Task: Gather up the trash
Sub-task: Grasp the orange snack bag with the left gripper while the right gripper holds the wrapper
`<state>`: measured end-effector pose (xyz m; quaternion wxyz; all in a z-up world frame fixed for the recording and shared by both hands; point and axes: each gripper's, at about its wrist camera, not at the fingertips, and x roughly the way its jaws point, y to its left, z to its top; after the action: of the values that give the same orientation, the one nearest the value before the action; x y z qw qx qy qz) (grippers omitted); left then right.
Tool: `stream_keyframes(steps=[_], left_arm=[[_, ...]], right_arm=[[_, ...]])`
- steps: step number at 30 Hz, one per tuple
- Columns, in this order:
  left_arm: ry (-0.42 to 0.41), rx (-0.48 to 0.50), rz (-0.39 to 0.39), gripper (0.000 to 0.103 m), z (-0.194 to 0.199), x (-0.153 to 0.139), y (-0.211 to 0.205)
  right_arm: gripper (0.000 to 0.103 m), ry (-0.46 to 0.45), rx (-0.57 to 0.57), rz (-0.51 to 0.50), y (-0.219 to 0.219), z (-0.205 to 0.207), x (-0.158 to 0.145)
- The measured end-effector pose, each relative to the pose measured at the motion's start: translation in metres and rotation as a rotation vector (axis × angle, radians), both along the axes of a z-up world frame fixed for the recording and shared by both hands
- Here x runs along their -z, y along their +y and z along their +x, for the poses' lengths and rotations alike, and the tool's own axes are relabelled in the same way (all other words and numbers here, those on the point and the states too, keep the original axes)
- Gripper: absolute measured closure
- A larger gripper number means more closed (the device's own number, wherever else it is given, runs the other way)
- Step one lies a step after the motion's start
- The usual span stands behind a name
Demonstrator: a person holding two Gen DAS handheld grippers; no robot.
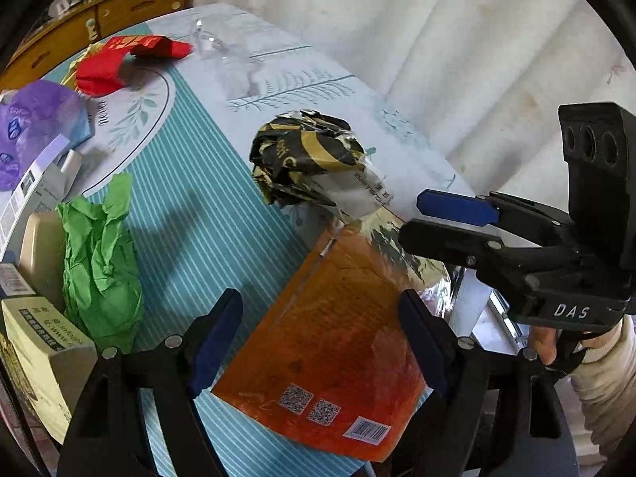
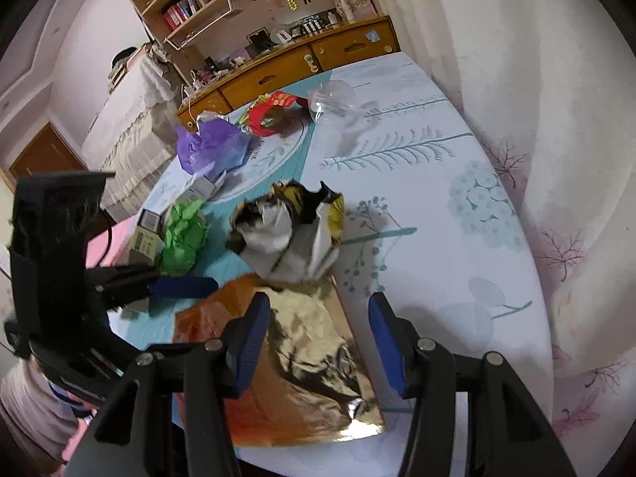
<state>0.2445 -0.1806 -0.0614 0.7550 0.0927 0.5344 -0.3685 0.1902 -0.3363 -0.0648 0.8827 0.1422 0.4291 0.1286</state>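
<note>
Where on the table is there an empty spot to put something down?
Bare cloth lies on the curtain side of the table, past the black-and-gold wrapper and below the clear plastic cup. A striped strip is free between green paper and orange bag. The purple bag, red wrapper and boxes crowd the far edge.

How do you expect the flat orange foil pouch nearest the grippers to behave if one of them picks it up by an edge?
The orange foil pouch lies flat and looks empty, so it is probably very light. Its creased gold side suggests thin film that would likely droop. The glossy surface may slip between the pads.
</note>
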Motion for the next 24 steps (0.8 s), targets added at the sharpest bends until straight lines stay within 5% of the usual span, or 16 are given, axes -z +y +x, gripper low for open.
stream_keyframes(steps=[5,10,21,24], left_arm=[[-0.014,0.02,0.027,0.024,0.0,0.005,-0.003],[-0.026,0.033,0.034,0.024,-0.002,0.007,-0.004],[0.0,0.074,-0.006,0.024,-0.017,0.006,-0.014],[-0.015,0.051,-0.01,0.049,-0.022,0.005,-0.014]], right_arm=[[0.057,-0.025,-0.027,-0.057,0.003,-0.023,0.003],[0.083,-0.027,-0.075,-0.108,0.009,-0.042,0.009],[0.091,-0.037,-0.063,-0.093,0.009,-0.044,0.017],[0.091,-0.038,-0.06,-0.089,0.009,-0.045,0.017]])
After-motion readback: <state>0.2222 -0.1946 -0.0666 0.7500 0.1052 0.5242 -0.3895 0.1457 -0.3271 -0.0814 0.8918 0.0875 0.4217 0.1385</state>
